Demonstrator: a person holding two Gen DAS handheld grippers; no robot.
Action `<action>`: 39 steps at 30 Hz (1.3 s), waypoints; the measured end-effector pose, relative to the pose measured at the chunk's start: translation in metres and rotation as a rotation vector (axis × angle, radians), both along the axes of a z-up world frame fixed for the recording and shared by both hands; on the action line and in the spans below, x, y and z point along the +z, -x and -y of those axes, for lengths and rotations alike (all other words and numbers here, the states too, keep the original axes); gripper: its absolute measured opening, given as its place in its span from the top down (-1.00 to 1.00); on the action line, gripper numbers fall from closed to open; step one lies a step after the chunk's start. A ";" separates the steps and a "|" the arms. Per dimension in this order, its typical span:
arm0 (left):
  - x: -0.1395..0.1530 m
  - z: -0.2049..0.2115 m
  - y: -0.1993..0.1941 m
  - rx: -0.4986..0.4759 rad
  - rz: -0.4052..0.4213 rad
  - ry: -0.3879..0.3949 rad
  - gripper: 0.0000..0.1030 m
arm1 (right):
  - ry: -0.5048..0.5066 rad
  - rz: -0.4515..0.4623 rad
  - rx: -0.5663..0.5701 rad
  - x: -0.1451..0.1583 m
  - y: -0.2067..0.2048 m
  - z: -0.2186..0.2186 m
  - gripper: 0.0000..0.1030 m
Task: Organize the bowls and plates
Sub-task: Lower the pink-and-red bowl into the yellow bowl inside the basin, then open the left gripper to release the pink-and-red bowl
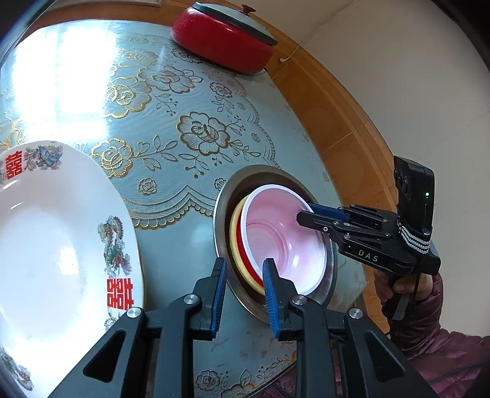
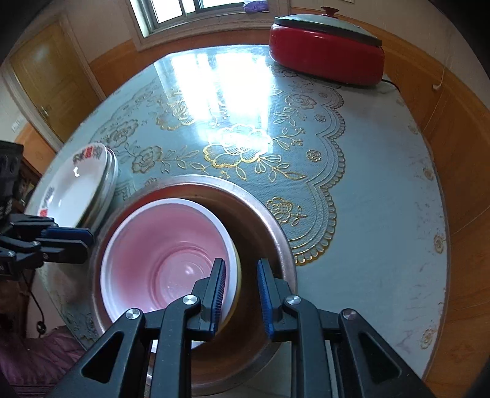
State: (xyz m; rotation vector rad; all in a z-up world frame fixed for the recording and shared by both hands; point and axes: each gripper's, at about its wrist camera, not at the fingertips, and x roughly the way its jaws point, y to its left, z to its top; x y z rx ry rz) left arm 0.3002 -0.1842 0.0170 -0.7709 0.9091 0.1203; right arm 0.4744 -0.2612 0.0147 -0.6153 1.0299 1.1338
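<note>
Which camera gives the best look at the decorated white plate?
The left wrist view: the plate fills its left side, with red characters and dragon pattern clear. The right wrist view shows it small at the left edge, topping a stack.

Daylight pours in from the window (image 2: 196, 12) at the top of my right wrist view, and I get a hard white glare across the tablecloth (image 2: 367, 189), washing out its gold pattern near the middle. My left wrist view shows the same blown-out patch toward its upper left. Both pictures are bright and mostly sharp. The fisheye bends the table edge into a curve and leaves dark corners. The white plate (image 1: 46, 245) beside me shows soft sheen, and shadow is deep inside the metal basin (image 2: 260, 245).
</note>
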 end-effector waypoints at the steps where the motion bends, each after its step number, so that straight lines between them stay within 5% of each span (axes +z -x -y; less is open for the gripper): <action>1: 0.000 0.000 0.000 0.001 -0.001 -0.002 0.52 | 0.009 0.015 0.014 0.000 0.002 -0.001 0.60; 11: -0.004 0.000 -0.001 0.001 -0.008 0.006 0.51 | 0.070 0.192 0.082 0.005 0.024 -0.004 0.60; 14: -0.005 0.001 -0.004 0.002 -0.009 0.003 0.49 | 0.058 0.172 0.073 0.005 0.021 -0.006 0.58; 26: 0.001 0.001 -0.009 0.025 0.010 -0.134 0.47 | -0.254 -0.205 -0.207 0.015 -0.036 0.052 0.40; 32: 0.000 0.004 -0.012 0.006 0.010 -0.220 0.16 | -0.302 -0.400 -0.316 -0.013 -0.051 0.072 0.33; 39: -0.003 0.005 -0.015 0.007 -0.029 -0.249 0.13 | -0.275 -0.359 -0.338 -0.022 -0.045 0.077 0.33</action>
